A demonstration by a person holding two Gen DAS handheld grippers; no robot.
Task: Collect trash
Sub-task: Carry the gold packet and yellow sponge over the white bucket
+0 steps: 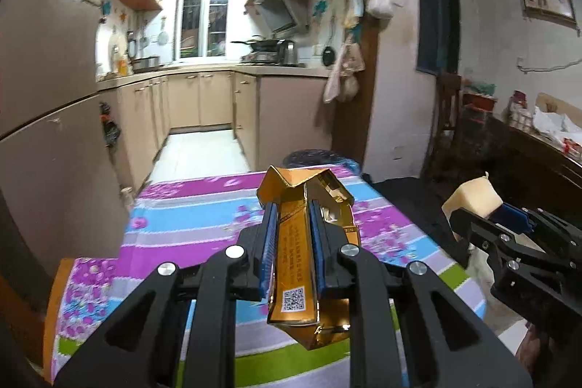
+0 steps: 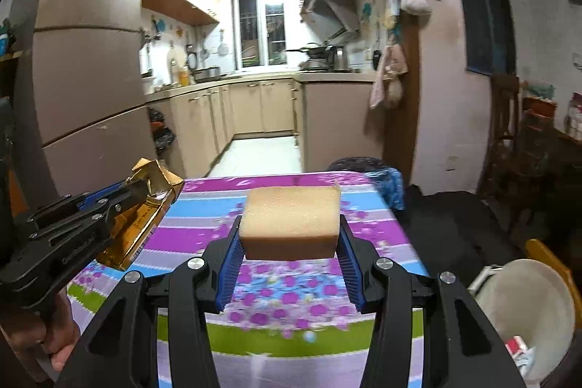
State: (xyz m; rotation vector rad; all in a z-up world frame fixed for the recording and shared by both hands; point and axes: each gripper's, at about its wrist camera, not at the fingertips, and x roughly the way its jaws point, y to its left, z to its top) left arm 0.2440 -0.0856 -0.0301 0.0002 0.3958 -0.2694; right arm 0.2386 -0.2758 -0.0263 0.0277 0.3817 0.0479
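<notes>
A small kitchen lies ahead past a tabletop (image 2: 225,206) under a striped, flowered cloth of purple, blue and green; cabinets line both sides of the kitchen, with a window at the far end and a range hood (image 1: 276,8) on the right.

The left hand-held gripper (image 1: 291,224) is pressed in on a crushed gold carton (image 1: 294,260), its blue pads (image 1: 268,235) pinching the narrow body, with the crumpled top sticking out past the fingertips. The carton is held clear above the cloth. In the right wrist view the same gripper (image 2: 120,195) and carton (image 2: 142,217) show at the left edge, with the holding hand (image 2: 54,344) below.

The right hand-held gripper (image 2: 290,235) stands partly spread and pinches a tan sponge (image 2: 291,224) between its blue pads (image 2: 232,264); the sponge hangs above the tabletop. From the left wrist view this gripper (image 1: 483,217) and sponge (image 1: 473,200) sit at the right, apart from the carton.

Beyond the tabletop's far edge a dark round bin (image 2: 356,164) shows, with a blue patterned bundle (image 2: 389,184) beside it. At lower right in the right wrist view a pale bucket (image 2: 527,308) holds scraps of red and white litter (image 2: 518,348). A tall fridge (image 2: 87,79) stands left, and bags hang on the brown post (image 1: 363,60) at right.
</notes>
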